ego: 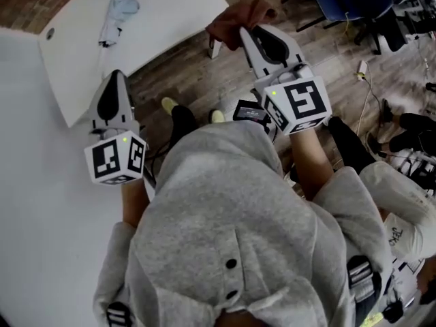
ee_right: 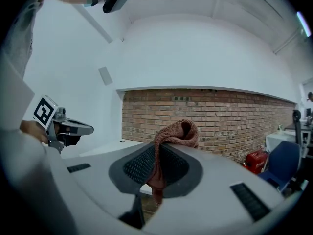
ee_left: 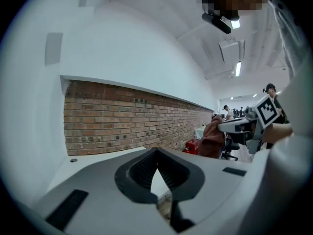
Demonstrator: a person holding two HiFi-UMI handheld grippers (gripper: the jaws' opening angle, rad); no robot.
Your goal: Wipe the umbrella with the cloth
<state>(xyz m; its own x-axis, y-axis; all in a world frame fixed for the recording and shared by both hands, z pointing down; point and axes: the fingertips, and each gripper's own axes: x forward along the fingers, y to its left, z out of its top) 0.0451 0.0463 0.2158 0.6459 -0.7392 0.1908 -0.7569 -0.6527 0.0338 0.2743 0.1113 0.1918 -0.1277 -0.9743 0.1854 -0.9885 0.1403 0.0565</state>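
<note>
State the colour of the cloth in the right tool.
Cloth is reddish brown; best in right gripper view.

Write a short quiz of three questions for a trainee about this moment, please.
1. Fill in: the umbrella lies on the white ____.
2. True or false: the left tongs are shut with nothing between them.
3. What do the right tongs grip? A) the umbrella B) the cloth C) nothing

Key: 1 table; 2 true; 3 B
</note>
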